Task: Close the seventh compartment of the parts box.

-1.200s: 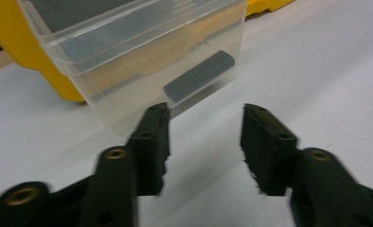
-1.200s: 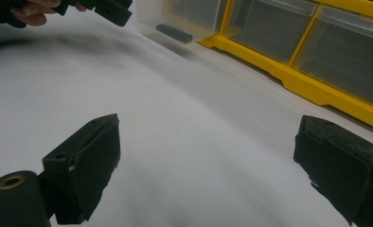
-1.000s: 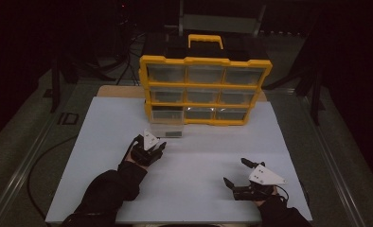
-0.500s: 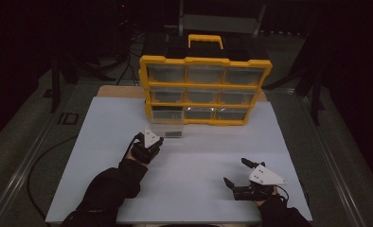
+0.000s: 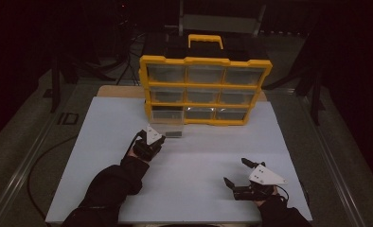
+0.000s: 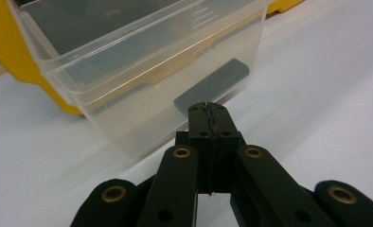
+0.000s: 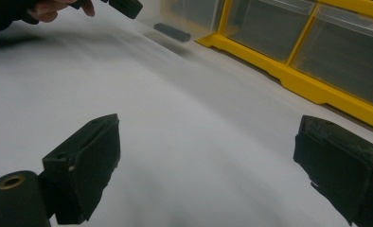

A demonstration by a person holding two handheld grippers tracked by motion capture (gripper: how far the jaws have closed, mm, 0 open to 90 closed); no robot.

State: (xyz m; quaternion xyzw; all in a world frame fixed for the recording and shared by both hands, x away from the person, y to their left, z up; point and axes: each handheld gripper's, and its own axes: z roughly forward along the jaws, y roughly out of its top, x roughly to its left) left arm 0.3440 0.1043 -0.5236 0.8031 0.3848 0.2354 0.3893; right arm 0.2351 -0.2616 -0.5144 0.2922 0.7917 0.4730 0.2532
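Note:
A yellow organizer with clear drawers stands at the back of the white table. Its bottom-left clear drawer is pulled out toward me. A small dark grey block lies on the table right by the drawer's front. My left gripper is shut with nothing between its jaws, its tip just short of the block and the drawer. My right gripper sits low at the table's front right, open and holding nothing.
The organizer stretches across the back in the right gripper view, its other drawers closed. The person's left hand shows at the top left there. Bare white table lies between the two grippers. Dark floor and stands surround the table.

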